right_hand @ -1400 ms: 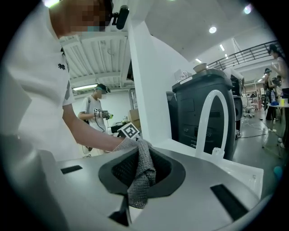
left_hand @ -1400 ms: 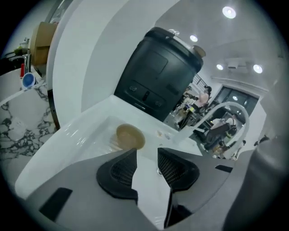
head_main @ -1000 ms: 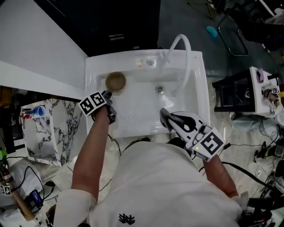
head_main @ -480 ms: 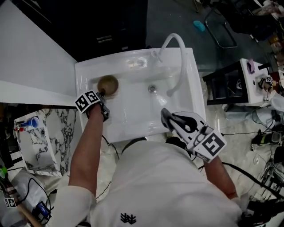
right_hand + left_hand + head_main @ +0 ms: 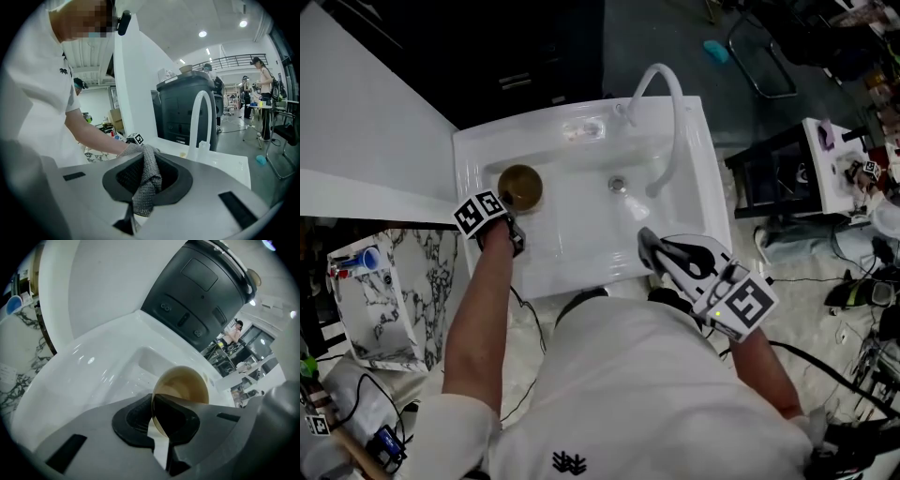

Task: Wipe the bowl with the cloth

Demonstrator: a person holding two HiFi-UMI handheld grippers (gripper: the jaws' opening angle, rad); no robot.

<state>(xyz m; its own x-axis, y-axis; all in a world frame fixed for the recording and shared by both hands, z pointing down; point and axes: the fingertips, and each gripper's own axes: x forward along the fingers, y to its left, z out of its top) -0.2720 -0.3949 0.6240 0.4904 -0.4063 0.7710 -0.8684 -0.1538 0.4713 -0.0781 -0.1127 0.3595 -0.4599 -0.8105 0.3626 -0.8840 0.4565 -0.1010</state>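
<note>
A brown bowl (image 5: 520, 186) sits at the left end of the white sink (image 5: 581, 246). My left gripper (image 5: 512, 203) reaches down to the bowl's near edge. In the left gripper view its jaws have just been closing, and they now pinch the rim of the bowl (image 5: 185, 384) between the pads, so my left gripper (image 5: 153, 414) is shut on it. Over the sink's front right edge, my right gripper (image 5: 648, 242) hangs apart from the bowl. In the right gripper view, a grey knitted cloth (image 5: 146, 180) hangs bunched in my right gripper (image 5: 140, 188), which is shut on it.
A white curved faucet (image 5: 664, 98) rises from the back rim of the sink and arches over the drain (image 5: 617, 185). A marbled box (image 5: 389, 281) stands on the floor to the left. A dark stand (image 5: 773, 187) is at the right. Cables lie on the floor.
My left gripper has sunk to the bowl's near rim and shut on it. My right gripper has stayed where it was with the cloth.
</note>
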